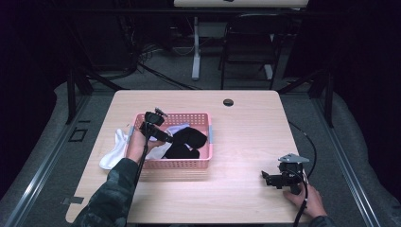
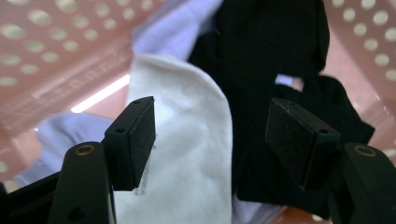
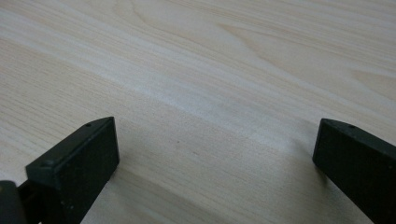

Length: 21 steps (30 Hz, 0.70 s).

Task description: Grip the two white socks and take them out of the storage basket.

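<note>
A pink perforated basket (image 1: 189, 163) sits left of centre on the wooden table and holds black socks (image 1: 189, 142) and white socks (image 1: 177, 129). My left gripper (image 1: 165, 136) hangs open over the basket's left half. In the left gripper view its open jaws straddle a white sock (image 2: 187, 154), with a black sock (image 2: 271, 70) just to the right and the basket wall (image 2: 51, 51) behind. My right gripper (image 1: 267, 178) rests low near the table's front right, open. In the right gripper view its jaws (image 3: 215, 161) stand wide apart over bare wood.
Another white sock (image 1: 113, 152) lies on the table against the basket's left side. A dark round hole (image 1: 228, 102) sits near the far edge of the table (image 1: 246, 137). A chair (image 1: 250, 42) and a desk leg (image 1: 196, 47) stand beyond it.
</note>
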Motion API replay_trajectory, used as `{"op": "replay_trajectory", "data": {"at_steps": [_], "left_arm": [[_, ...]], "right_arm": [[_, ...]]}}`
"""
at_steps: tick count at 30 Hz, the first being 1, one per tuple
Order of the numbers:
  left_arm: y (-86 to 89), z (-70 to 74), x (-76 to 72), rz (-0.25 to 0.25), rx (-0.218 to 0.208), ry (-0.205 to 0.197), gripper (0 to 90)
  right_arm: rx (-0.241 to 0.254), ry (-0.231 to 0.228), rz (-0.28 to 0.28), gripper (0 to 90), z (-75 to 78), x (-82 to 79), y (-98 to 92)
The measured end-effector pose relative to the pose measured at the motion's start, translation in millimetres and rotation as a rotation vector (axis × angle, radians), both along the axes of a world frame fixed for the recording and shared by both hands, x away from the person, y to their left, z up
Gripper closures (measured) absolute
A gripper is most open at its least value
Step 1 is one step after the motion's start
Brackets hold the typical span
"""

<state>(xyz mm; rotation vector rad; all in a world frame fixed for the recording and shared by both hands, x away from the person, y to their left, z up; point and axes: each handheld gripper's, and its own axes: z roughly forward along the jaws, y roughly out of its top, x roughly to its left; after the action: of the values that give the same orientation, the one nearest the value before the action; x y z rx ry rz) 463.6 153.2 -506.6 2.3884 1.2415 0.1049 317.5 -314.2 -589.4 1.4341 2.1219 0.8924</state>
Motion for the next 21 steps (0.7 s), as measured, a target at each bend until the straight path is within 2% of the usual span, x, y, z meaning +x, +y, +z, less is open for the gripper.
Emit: {"op": "replay_trajectory", "data": {"at_steps": [4, 12, 17, 21], "left_arm": [[-4.2, -1.9, -0.1, -0.017, 0.022, 0.011, 36.1], [-8.8, -15.4, 7.1, 0.006, 0.078, 0.064, 42.6], [-9.8, -21.4, 10.4, -0.006, 0.084, 0.094, 42.8], [-10.8, -25.9, 12.4, -0.006, 0.095, 0.115, 50.7]], "right_arm": [[0.000, 0.000, 0.000, 0.0, 0.0, 0.0, 0.0], [0.000, 0.000, 0.000, 0.0, 0.0, 0.0, 0.0], [-0.001, -0.001, -0.001, 0.0, 0.0, -0.2, 0.0], [0.000, 0.000, -0.001, 0.0, 0.0, -0.2, 0.0]]}}
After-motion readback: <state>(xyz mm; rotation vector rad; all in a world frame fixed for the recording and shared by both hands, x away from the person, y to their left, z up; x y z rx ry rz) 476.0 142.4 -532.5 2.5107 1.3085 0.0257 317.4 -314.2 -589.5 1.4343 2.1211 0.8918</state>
